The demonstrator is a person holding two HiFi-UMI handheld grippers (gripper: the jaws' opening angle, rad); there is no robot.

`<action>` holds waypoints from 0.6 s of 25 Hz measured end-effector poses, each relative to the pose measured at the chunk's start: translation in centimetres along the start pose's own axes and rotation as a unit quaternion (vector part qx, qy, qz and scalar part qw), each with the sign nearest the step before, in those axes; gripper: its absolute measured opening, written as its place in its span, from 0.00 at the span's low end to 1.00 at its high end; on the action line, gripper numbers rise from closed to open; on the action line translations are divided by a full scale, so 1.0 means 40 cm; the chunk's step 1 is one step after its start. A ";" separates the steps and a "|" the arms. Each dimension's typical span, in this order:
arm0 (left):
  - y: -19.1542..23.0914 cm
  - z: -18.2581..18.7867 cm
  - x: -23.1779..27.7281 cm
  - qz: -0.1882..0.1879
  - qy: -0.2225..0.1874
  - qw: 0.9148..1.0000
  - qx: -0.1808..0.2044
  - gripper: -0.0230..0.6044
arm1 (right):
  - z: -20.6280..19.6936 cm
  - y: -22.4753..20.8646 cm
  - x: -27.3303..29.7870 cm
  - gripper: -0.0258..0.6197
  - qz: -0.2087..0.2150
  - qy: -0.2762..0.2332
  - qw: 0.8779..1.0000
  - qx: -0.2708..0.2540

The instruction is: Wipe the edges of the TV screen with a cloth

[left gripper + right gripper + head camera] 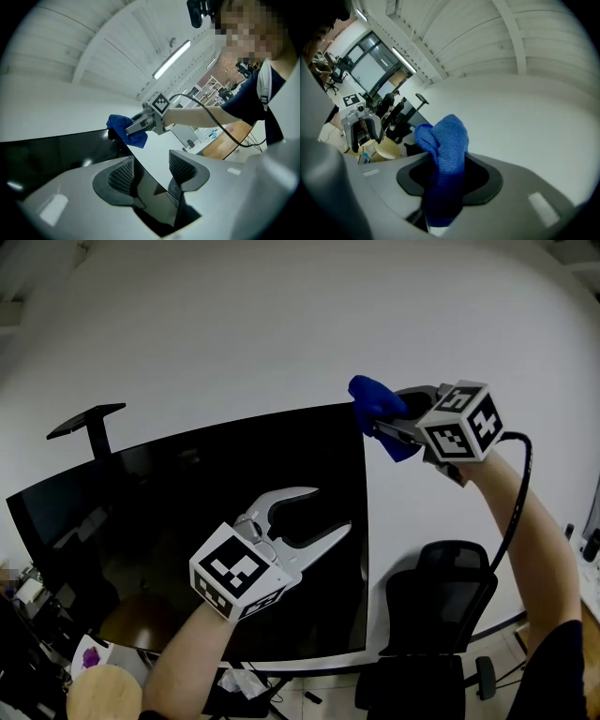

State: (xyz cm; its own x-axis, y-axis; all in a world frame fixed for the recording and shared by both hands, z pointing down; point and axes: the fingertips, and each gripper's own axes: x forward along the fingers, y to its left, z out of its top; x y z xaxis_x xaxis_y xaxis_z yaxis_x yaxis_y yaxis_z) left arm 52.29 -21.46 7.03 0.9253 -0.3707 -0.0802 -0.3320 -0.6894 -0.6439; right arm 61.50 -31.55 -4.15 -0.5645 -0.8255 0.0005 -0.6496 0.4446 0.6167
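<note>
While the right gripper point(386, 418) clamps the blue cloth point(373, 399) at the TV screen's point(169, 512) top right corner, upper middle of frame, the left gripper point(328, 510) gapes wide, empty; most edges likely still need wiping.

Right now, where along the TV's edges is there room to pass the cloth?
Free: the top edge of the TV, with bare wall above it from the black stand to the cloth in the right tool; also the right edge down to the office chair. Crowded: the lower left corner, with clutter, and the open left tool in front of the TV.
</note>
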 end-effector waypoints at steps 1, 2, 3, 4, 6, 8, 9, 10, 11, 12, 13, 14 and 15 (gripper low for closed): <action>0.011 0.009 -0.002 0.003 0.000 1.000 0.003 0.39 | 0.011 -0.013 0.004 0.28 0.002 0.014 1.000 -0.013; 0.021 0.019 -0.003 0.006 0.000 1.000 0.005 0.39 | 0.026 -0.025 0.009 0.28 0.003 0.025 0.999 -0.026; 0.032 0.026 -0.004 0.010 -0.001 1.000 0.006 0.39 | 0.042 -0.036 0.013 0.28 0.002 0.035 0.998 -0.042; 0.041 0.030 -0.004 0.013 -0.002 1.000 0.007 0.39 | 0.057 -0.043 0.017 0.28 0.000 0.044 0.997 -0.061; 0.057 0.034 0.000 0.018 -0.003 1.000 0.007 0.39 | 0.084 -0.048 0.026 0.28 -0.004 0.067 0.992 -0.105; 0.070 0.040 0.001 0.021 -0.005 1.000 0.003 0.39 | 0.104 -0.041 0.037 0.28 -0.006 0.096 0.983 -0.155; 0.077 0.043 0.000 0.023 -0.008 1.000 -0.001 0.39 | 0.112 -0.035 0.044 0.28 -0.006 0.110 0.978 -0.179; 0.083 0.045 -0.004 0.024 -0.010 1.000 -0.005 0.39 | 0.119 -0.030 0.052 0.28 -0.005 0.125 0.972 -0.200; 0.090 0.046 -0.008 0.025 -0.012 1.000 -0.009 0.39 | 0.123 -0.024 0.061 0.27 -0.002 0.139 0.966 -0.218; 0.095 0.045 -0.013 0.027 -0.012 1.000 -0.010 0.39 | 0.127 -0.019 0.071 0.27 0.002 0.152 0.960 -0.233; 0.100 0.043 -0.019 0.029 -0.011 0.999 -0.010 0.39 | 0.129 -0.014 0.081 0.27 0.008 0.163 0.956 -0.246; 0.104 0.040 -0.027 0.031 -0.010 0.999 -0.011 0.39 | 0.134 -0.009 0.091 0.27 0.014 0.172 0.952 -0.254; 0.108 0.037 -0.035 0.033 -0.009 0.999 -0.012 0.39 | 0.140 0.000 0.101 0.27 0.022 0.176 0.950 -0.258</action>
State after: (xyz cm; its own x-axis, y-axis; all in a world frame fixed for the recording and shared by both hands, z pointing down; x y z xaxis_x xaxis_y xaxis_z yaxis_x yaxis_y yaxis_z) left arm 49.83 -23.00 3.23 0.9045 -0.4044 -0.1358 -0.3963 -0.6790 -0.6180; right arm 56.37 -32.94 -8.57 -0.3214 -0.9156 0.2416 -0.2419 0.3261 0.9139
